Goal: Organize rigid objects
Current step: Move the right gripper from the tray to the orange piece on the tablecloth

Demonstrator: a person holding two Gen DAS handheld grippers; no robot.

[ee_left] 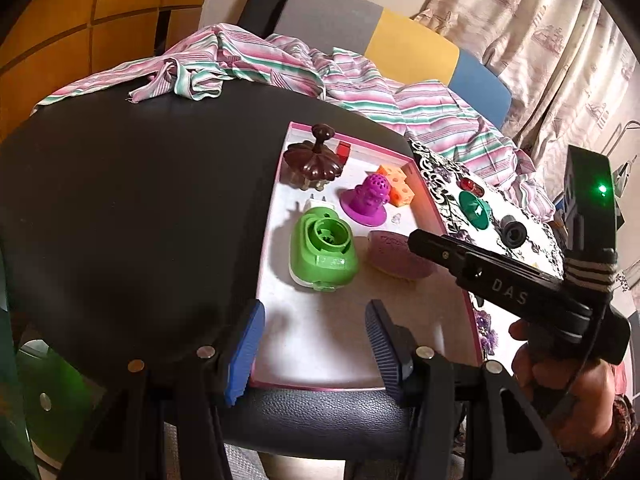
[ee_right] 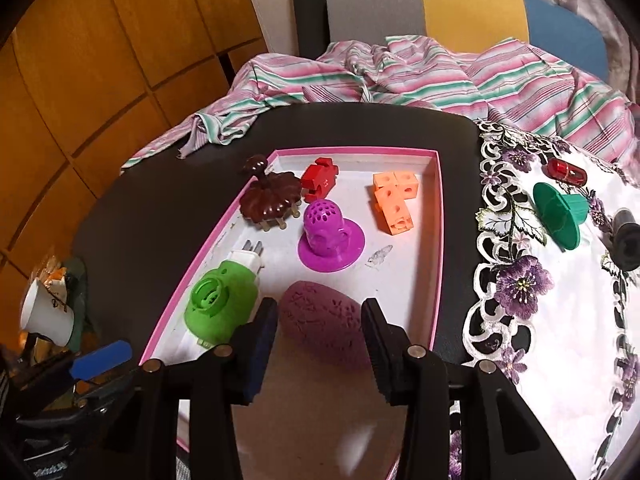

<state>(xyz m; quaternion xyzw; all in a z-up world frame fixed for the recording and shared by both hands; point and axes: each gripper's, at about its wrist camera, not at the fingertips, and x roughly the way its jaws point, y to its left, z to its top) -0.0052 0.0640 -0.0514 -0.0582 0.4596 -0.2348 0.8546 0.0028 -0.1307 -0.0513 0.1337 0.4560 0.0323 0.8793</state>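
Note:
A pink-rimmed tray [ee_left: 276, 200] [ee_right: 352, 151] on the black table holds a green plug-in device [ee_left: 322, 252] [ee_right: 220, 304], a purple perforated cap [ee_left: 366, 200] [ee_right: 330, 240], a brown flower-shaped piece [ee_left: 314, 160] [ee_right: 270, 200], orange cubes [ee_left: 394, 184] [ee_right: 394, 204] and a red block [ee_left: 344, 150] [ee_right: 320, 180]. My right gripper [ee_right: 318, 340] [ee_left: 416, 238] is shut on a mauve egg [ee_right: 320, 320] [ee_left: 400, 260] low in the tray. Over the tray's near edge my left gripper [ee_left: 314, 348] stands open with nothing between its fingers.
An embroidered cloth [ee_right: 540, 320] right of the tray carries a green funnel-shaped piece [ee_right: 558, 214], a red capsule [ee_right: 566, 171] and a black cylinder [ee_right: 626, 240]. Striped fabric [ee_right: 440, 76] is bunched along the table's far edge before a chair. A white cup [ee_right: 44, 312] stands left.

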